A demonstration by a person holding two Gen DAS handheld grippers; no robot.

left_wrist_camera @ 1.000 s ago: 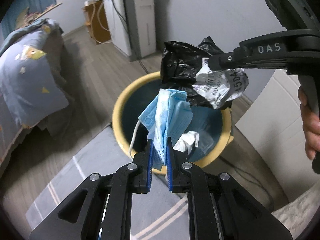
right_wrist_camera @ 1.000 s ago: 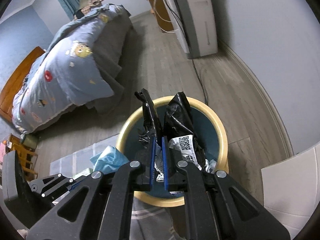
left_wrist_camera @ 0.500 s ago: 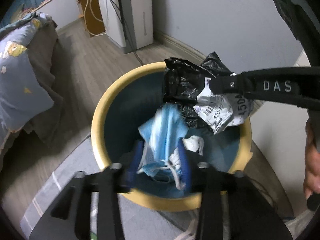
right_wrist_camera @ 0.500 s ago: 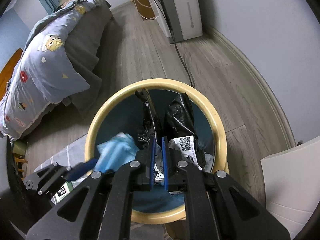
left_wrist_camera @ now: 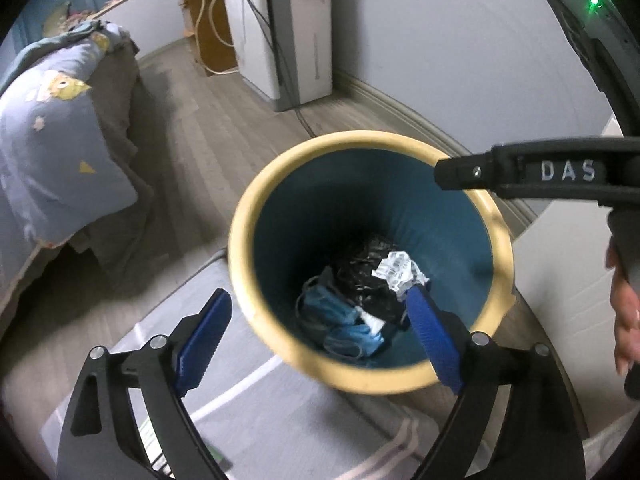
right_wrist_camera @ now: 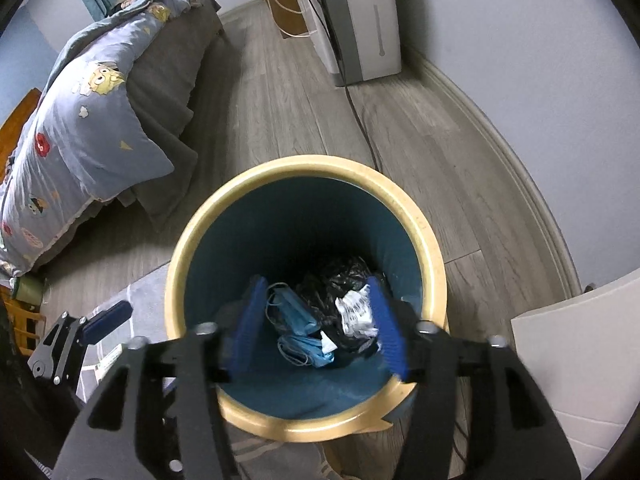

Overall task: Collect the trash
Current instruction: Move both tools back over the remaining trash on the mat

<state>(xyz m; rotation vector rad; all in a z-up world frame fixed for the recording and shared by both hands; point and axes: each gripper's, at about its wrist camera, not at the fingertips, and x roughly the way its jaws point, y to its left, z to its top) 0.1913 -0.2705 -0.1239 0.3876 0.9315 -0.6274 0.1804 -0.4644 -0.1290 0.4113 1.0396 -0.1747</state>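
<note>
Both grippers angled steeply down over bin (right_wrist_camera: 432, 264), left gripper (left_wrist_camera: 316, 336) and right gripper (right_wrist_camera: 316, 316) jaws just opening, spread and empty, mask (right_wrist_camera: 298, 314) and bag (right_wrist_camera: 340, 280) on bin floor.

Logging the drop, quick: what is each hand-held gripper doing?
Left gripper: just opened, empty; masks in bin.
Right gripper: just opened, empty; black bag dropped.

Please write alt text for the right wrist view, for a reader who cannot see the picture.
The open right gripper hovers over a yellow-rimmed bin with blue masks and a crumpled black bag at the bottom. Its jaws have just been opening and nothing is between them. A bed stands to the left on a grey wood floor.
</note>
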